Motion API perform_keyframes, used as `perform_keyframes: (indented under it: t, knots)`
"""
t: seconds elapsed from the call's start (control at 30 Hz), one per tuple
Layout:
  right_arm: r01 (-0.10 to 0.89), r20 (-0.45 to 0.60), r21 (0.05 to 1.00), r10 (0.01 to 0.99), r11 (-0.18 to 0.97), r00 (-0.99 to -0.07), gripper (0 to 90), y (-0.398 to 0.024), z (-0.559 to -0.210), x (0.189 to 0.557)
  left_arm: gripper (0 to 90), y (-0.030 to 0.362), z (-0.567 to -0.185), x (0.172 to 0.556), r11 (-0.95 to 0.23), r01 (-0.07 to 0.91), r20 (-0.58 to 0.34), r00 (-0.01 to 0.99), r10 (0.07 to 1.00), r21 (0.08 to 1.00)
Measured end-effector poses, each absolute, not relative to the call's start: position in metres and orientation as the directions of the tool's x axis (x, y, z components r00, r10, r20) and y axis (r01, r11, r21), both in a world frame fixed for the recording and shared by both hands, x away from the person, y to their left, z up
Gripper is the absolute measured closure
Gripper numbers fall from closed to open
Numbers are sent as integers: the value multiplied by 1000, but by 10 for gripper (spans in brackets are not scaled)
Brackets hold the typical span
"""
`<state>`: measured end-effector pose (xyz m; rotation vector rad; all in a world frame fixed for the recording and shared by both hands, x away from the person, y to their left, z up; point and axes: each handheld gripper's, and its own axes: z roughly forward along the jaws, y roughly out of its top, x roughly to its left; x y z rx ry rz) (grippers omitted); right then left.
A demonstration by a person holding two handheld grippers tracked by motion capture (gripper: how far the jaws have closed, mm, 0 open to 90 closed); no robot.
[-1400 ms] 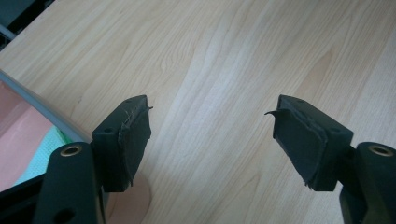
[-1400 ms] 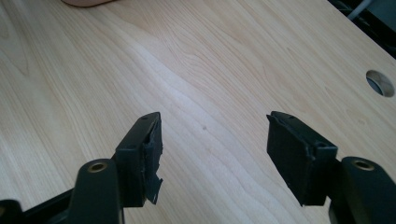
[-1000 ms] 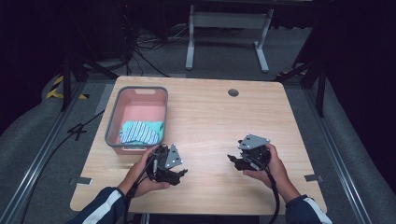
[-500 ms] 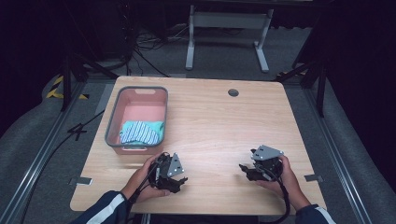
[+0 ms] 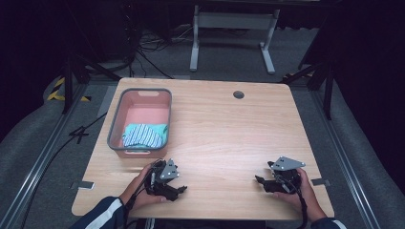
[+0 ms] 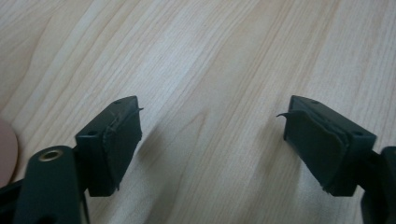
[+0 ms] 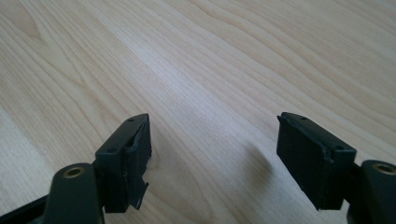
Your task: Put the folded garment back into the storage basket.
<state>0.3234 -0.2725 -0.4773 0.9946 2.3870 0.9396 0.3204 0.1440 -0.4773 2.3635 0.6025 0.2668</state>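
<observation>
Striped cloth, blue-and-white, lies crumpled in the near end of a pink basket w/ grey rim, at the table's left side. It looks soft and loosely folded; the basket is a rigid rounded-corner tub, prob. plastic.

Left gripper rests low at the near table edge, just in front of the basket, held in the person's left hand. In the left gripper view its jaws stand wide apart w/ nothing between, bare wood grain beyond; a sliver of pink shows at that view's left edge. Right gripper sits well apart at the near right, jaws likewise spread wide and empty in the right gripper view. Pads are black rubbery blocks, frayed at the edges.

Table is pale wood laminate, smooth, w/ a round cable hole near the far edge.

Judgement: the cloth seems the thing in hand. To do it well, bring the left gripper up over the rim, come down on a raised fold rather than flat fabric, and close fully, since thin cloth slips.
</observation>
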Motion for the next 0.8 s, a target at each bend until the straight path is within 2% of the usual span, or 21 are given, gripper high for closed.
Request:
perform_keyframes:
  t: [0.07, 0.3, 0.8]
  knots:
    - [476, -81, 719, 742, 506, -666, 261, -275, -480, 322, 169, 146, -479, 321, -642, 391, -7, 857, 514, 660]
    - [510, 7, 741, 755, 436, -655, 213, -284, -486, 323, 136, 149, -483, 323, -620, 380, -16, 860, 510, 686]
    - [504, 4, 742, 749, 442, -663, 211, -286, -486, 323, 129, 149, -483, 323, -620, 379, -16, 861, 509, 686]
